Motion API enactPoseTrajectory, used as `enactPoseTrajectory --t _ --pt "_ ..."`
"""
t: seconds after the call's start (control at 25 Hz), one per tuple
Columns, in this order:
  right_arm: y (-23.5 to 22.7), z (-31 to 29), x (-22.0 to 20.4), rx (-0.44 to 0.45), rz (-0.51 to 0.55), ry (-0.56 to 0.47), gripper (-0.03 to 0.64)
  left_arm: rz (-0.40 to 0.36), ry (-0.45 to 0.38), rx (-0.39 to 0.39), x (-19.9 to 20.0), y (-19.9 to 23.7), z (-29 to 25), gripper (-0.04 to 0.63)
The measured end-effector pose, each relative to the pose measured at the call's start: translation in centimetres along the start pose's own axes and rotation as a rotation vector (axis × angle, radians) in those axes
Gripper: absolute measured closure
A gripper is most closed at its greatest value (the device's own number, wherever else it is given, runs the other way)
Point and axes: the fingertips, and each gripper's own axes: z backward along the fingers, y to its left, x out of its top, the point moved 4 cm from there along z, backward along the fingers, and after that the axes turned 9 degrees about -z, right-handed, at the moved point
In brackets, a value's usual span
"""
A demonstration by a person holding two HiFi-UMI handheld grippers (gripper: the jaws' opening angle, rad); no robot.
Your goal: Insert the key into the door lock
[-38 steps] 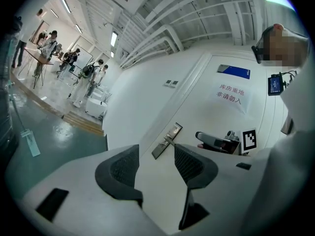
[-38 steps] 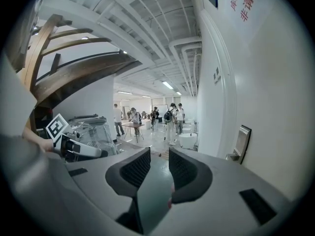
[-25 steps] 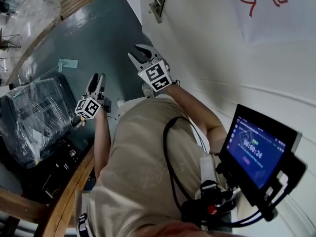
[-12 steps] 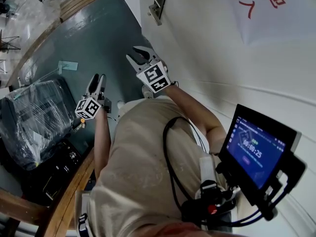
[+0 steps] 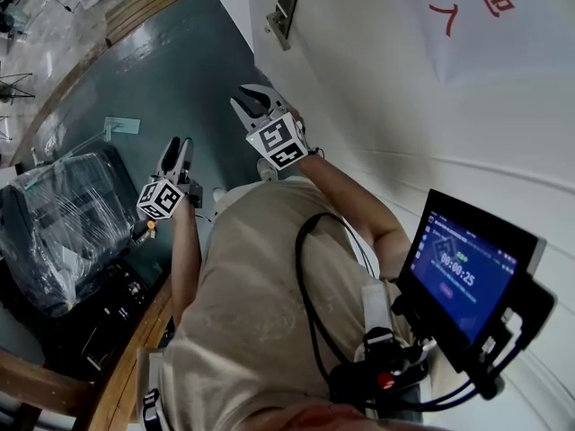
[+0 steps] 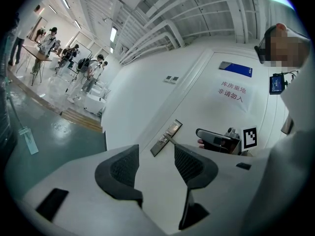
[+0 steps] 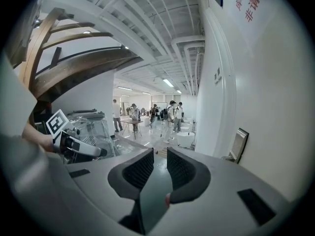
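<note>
Right gripper [image 5: 250, 101] jaws, which have just been closing, stand apart with no key visible between them; left gripper [image 5: 178, 144] is likewise parted and empty. Ahead of both, well apart, sits the door lock [image 5: 283, 12]. Inserting well would need a firm pinch and square alignment.

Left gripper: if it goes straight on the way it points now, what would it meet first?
Probably the white door, near the lower end of its lock plate, seen between the open jaws of the left gripper. Nothing appears in between, though depth is unclear.
</note>
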Motion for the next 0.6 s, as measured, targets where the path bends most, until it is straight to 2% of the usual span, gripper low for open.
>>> enactPoseTrajectory --t 0.6 --pt "-1.6 0.1 1.7 -0.041 0.001 -0.045 0.535 -0.018 0.004 -0.059 1.1 0.6 -3.9 0.368"
